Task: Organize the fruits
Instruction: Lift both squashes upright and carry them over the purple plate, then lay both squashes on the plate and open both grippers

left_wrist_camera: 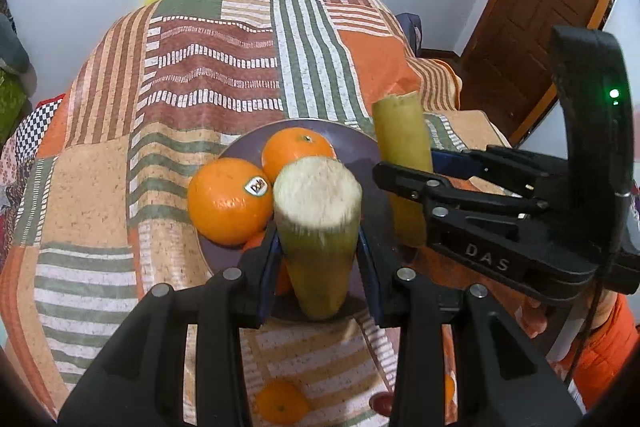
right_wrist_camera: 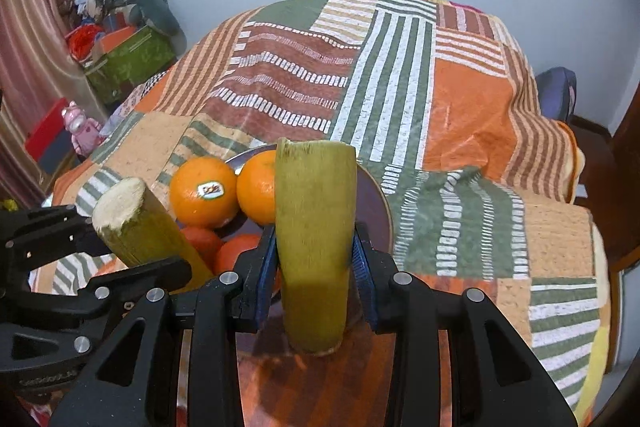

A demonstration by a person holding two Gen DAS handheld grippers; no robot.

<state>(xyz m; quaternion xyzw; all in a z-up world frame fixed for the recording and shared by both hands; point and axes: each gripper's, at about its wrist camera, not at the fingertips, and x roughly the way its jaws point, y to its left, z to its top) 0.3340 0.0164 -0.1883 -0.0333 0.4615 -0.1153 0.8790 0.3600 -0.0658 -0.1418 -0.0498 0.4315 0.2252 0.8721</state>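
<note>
My left gripper [left_wrist_camera: 318, 263] is shut on a green sugarcane piece [left_wrist_camera: 318, 223] with a pale fibrous cut end, held over a dark purple plate [left_wrist_camera: 360, 147]. The plate holds several oranges; one orange [left_wrist_camera: 228, 203] has a Dole sticker. My right gripper [right_wrist_camera: 316, 275] is shut on a second sugarcane piece [right_wrist_camera: 314, 227], held upright near the plate's right rim [right_wrist_camera: 380, 203]. In the left wrist view the right gripper [left_wrist_camera: 404, 175] and its cane [left_wrist_camera: 402, 139] are at the right. In the right wrist view the left gripper [right_wrist_camera: 132, 251] and its cane [right_wrist_camera: 136, 223] are at the left.
A patchwork striped cloth [left_wrist_camera: 200, 87] covers the surface. A loose orange [left_wrist_camera: 282, 403] and a small red fruit [left_wrist_camera: 382, 405] lie near the front edge. A wooden door [left_wrist_camera: 540, 7] stands at the right. Boxes and toys [right_wrist_camera: 124, 55] are piled at the left.
</note>
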